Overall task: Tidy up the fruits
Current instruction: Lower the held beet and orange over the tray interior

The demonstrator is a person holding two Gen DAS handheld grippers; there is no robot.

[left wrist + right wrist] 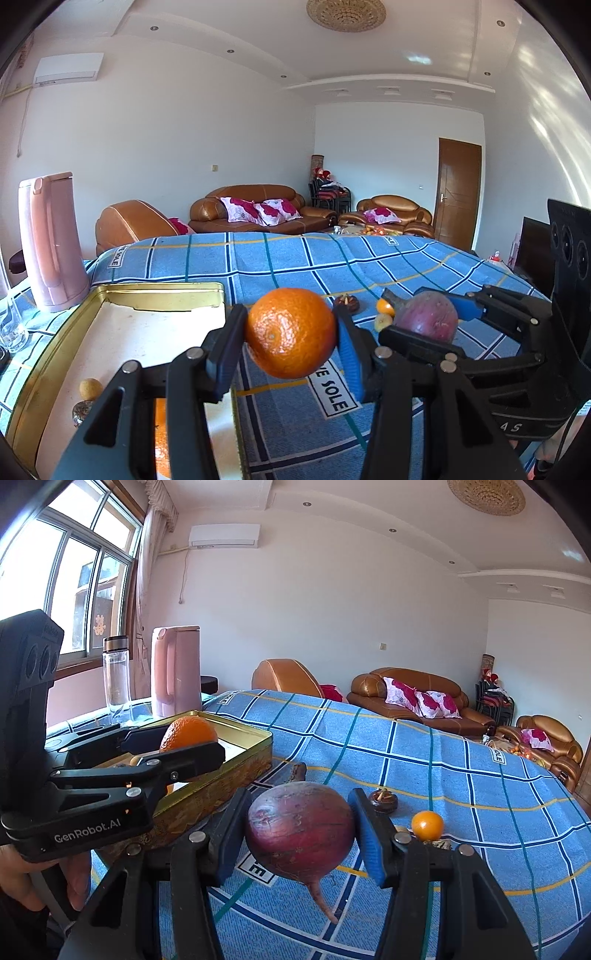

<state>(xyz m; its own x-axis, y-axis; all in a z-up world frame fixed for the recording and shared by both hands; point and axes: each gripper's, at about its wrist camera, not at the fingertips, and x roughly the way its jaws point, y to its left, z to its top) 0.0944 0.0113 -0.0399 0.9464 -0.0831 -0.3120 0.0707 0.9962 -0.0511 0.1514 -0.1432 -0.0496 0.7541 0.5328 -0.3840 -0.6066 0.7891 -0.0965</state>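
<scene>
Orange [290, 333] pinched between left gripper [291, 343] pads, aloft beside tin tray [147, 291] right rim. Beetroot-like purple bulb [300, 830] clamped in right gripper [301, 834], above blue checked cloth [461, 775] by tray's near corner. Already in tray: small tan fruit [90, 388], another orange. Left on cloth: small orange fruit [427, 825], mangosteen [384, 800]. Roughly halfway, judged.

Two close wrist views, shared blue tablecloth [295, 258].
</scene>
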